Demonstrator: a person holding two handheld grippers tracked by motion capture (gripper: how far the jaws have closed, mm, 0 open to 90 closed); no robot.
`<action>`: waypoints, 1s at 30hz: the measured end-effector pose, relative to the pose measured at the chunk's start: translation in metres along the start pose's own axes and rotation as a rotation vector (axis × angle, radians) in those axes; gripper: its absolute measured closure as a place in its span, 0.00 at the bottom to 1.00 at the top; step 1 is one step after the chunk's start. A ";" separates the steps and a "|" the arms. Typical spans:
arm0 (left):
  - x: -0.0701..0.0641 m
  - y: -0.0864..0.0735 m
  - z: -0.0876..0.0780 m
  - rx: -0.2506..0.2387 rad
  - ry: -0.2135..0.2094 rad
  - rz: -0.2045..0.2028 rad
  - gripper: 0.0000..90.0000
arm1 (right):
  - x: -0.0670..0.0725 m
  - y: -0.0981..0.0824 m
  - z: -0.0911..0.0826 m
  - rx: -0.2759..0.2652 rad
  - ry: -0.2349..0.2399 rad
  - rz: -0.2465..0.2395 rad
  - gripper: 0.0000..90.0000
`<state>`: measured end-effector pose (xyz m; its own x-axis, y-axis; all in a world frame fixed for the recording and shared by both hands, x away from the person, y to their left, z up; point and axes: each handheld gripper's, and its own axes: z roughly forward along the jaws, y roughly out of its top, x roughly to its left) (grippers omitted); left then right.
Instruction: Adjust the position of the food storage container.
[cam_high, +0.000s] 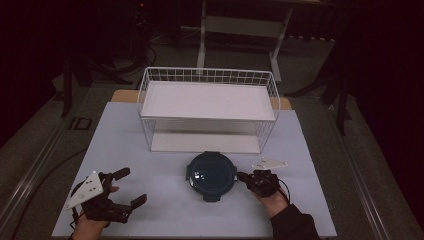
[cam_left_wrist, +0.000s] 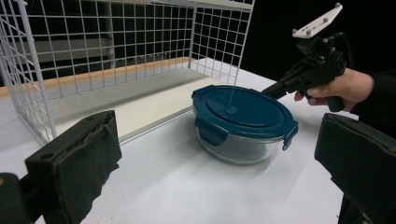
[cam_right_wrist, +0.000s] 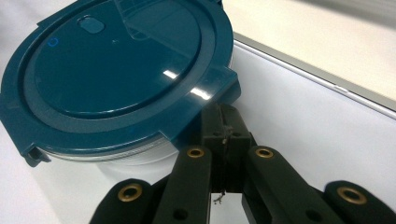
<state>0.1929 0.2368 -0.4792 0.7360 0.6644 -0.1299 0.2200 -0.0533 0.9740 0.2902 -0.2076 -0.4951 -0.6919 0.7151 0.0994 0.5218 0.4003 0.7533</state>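
High view first: a round glass container with a dark blue clip-on lid (cam_high: 211, 175) sits on the pale worktop (cam_high: 160, 210), near the middle and just in front of a white wire rack (cam_high: 207, 107) that has an upper shelf and an open lower bay. The right gripper (cam_high: 242, 176) has its fingers pressed together, holding nothing, with the tips right at the right-hand lid tab; in the right gripper view the closed fingers (cam_right_wrist: 223, 122) sit just under that tab, though actual contact is hard to tell. The left gripper (cam_high: 131, 186) rests well to the left with its fingers spread wide and empty.

As a judgement, the work is at its very start: the lid is still seated, all visible clips look down, and the container has not been moved toward the rack. What seems left is to flip the tabs or push the container.

Room for moving is good on the left and near sides. On the far side the rack's front edge lies just beside the container, so little room remains there.
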 end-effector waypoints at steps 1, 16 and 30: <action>0.000 0.000 0.000 0.000 -0.001 0.000 0.00 | 0.001 0.001 0.001 0.000 0.004 0.000 1.00; 0.000 0.000 0.000 0.003 -0.006 0.002 0.00 | 0.014 0.014 0.021 -0.009 0.041 -0.032 1.00; 0.000 -0.001 0.001 0.013 -0.011 -0.002 0.00 | 0.015 0.015 0.004 -0.067 0.013 -0.053 0.92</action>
<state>0.1932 0.2356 -0.4801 0.7426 0.6561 -0.1341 0.2296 -0.0613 0.9713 0.2900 -0.1883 -0.4847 -0.7244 0.6862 0.0659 0.4497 0.3980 0.7996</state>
